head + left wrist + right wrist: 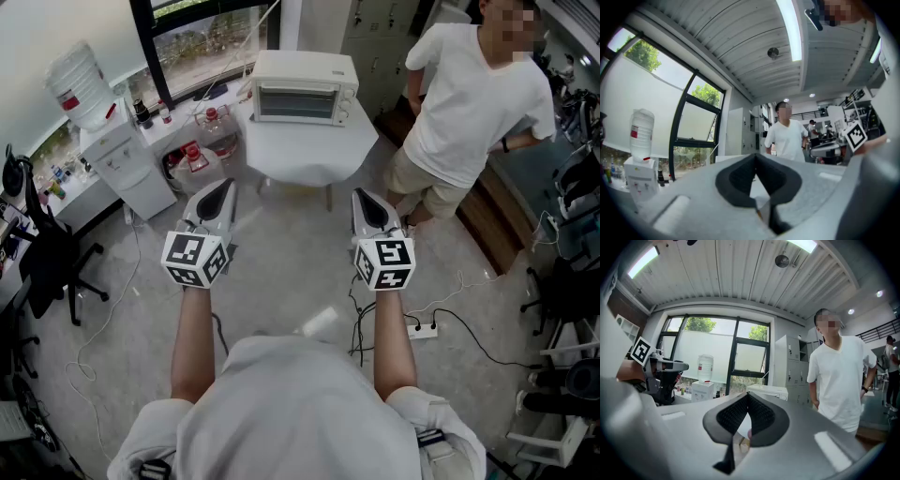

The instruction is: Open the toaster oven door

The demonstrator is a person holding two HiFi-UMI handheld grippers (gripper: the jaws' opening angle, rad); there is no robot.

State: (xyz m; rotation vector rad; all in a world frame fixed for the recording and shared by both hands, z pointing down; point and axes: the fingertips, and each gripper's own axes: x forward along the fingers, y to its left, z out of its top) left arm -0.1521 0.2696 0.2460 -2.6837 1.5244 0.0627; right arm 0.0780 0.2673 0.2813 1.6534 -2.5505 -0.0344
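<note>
- L gripper (223, 186): held out level over the floor, marker cube at its rear. Jaws pressed together tip to tip, nothing between them; the left gripper view (755, 155) shows the same.
- R gripper (362, 195): level, parallel to the L one and well apart from it. Jaws closed tip to tip, nothing pinched; the right gripper view (747, 394) agrees.
- Power strip (424, 330): white, on the grey floor near the R forearm, w/ black cable trailing to the right.
- Office chair (49, 262): black, far left, by a desk edge.
- Table (309, 157): white, ahead of both grippers, well apart from them.
- Toaster oven (302, 88): white, on the table's far part, front w/ glass door facing the grippers. Door up flush against the front, i.e. shut; knobs at its right side. No gripper touches it. Also seen small in the right gripper view (767, 391).
- Bystander (469, 103): white tee, beige shorts, standing just right of the table.
- Water dispenser (127, 167): white, left of the table, bottle (79, 84) on top.
- Window (202, 37): dark frame, behind the dispenser and table.
</note>
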